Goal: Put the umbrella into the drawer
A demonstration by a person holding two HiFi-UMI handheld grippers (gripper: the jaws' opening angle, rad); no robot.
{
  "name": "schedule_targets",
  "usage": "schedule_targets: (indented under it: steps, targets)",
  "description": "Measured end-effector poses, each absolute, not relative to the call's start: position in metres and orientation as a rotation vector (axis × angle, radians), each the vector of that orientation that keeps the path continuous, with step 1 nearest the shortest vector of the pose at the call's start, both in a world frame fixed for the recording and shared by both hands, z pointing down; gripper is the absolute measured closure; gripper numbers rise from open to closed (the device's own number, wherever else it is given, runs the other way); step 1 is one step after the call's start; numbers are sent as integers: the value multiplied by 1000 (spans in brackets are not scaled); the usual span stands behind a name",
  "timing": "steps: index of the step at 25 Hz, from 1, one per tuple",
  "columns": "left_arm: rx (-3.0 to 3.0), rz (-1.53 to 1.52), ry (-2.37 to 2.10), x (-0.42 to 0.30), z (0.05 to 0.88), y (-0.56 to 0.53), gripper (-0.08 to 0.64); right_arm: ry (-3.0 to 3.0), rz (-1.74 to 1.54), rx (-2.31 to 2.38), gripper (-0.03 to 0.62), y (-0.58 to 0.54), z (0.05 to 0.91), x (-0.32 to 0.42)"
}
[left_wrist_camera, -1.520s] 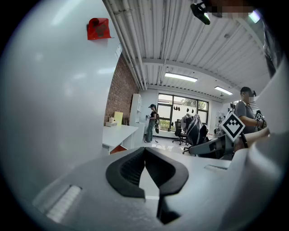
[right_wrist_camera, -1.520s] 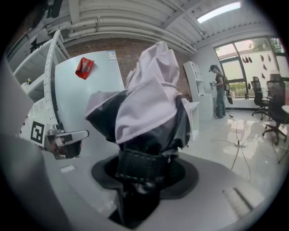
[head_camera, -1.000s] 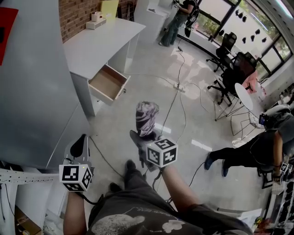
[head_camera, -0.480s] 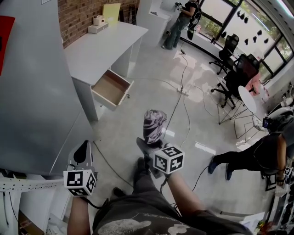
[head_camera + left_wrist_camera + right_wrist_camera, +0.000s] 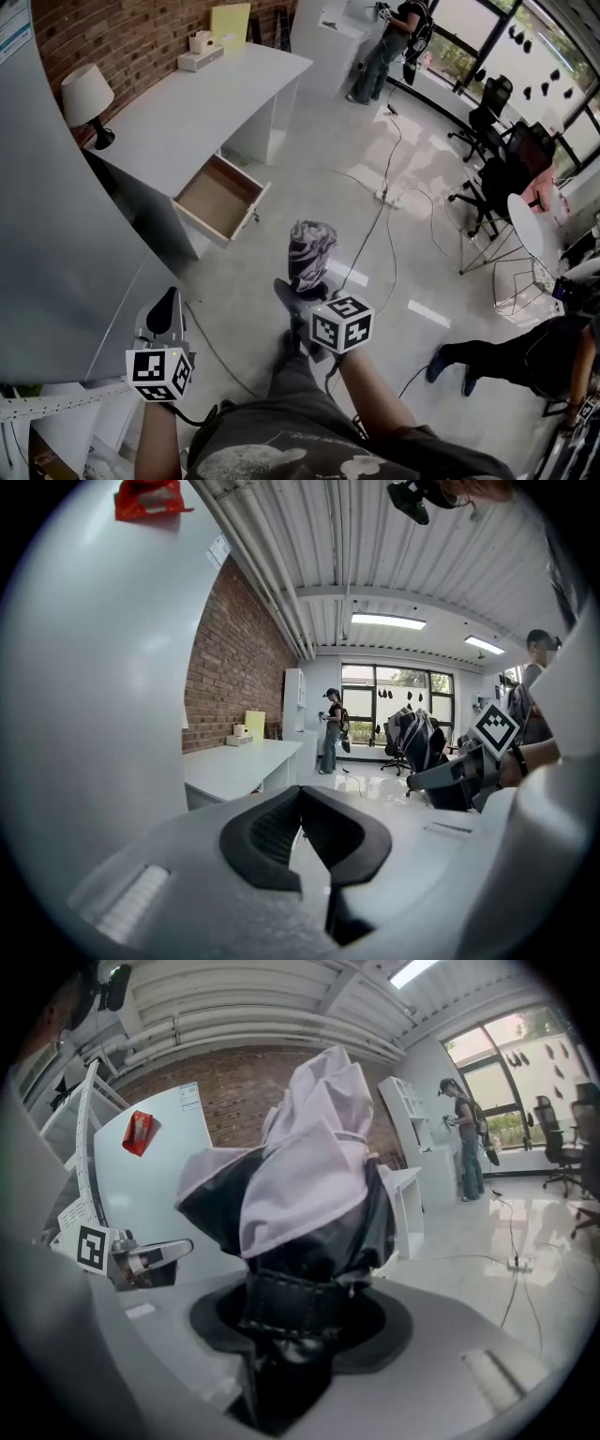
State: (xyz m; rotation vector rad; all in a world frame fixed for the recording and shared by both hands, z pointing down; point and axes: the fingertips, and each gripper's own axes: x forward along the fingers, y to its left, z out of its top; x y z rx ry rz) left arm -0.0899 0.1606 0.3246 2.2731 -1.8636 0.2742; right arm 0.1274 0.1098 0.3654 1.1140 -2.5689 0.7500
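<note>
A folded umbrella (image 5: pixel 309 249) with pale lilac and black fabric stands upright above the floor, its strapped lower end clamped by my right gripper (image 5: pixel 298 289). In the right gripper view the umbrella (image 5: pixel 309 1166) fills the middle, and the right gripper (image 5: pixel 298 1309) is shut on it. The drawer (image 5: pixel 221 197) hangs open from the white desk (image 5: pixel 202 108), ahead and to the left, and nothing shows inside it. My left gripper (image 5: pixel 167 306) stays low at the left beside a grey panel. Its tips meet with nothing held in the left gripper (image 5: pixel 301 793).
On the desk are a lamp (image 5: pixel 86 96), a tissue box (image 5: pixel 200 52) and a yellow sheet (image 5: pixel 230 21). Cables and a power strip (image 5: pixel 389 195) cross the glossy floor. Office chairs (image 5: pixel 497 159) stand at the right. One person (image 5: pixel 394 42) stands far off, another (image 5: pixel 525 356) crouches at the lower right.
Both grippers and the view have advanced toward the desk. The open drawer now sits nearer, and the lamp has come into view. The umbrella stays gripped.
</note>
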Motion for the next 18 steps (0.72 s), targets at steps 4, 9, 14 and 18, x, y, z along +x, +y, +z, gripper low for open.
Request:
schedule_targets:
  steps: [4, 9, 14, 18]
  targets:
    - [2218, 289, -1914, -54, 324, 109, 551, -2601, 736, 1013, 402, 49, 362, 154]
    - [2167, 299, -2001, -19, 315, 61, 551, -2623, 721, 917, 402, -11, 360, 187]
    - [2082, 299, -2033, -6, 320, 41, 551, -2621, 723, 846, 402, -46, 364, 199]
    - [2034, 320, -2027, -10, 330, 35, 551, -2611, 759, 812, 402, -62, 372, 194]
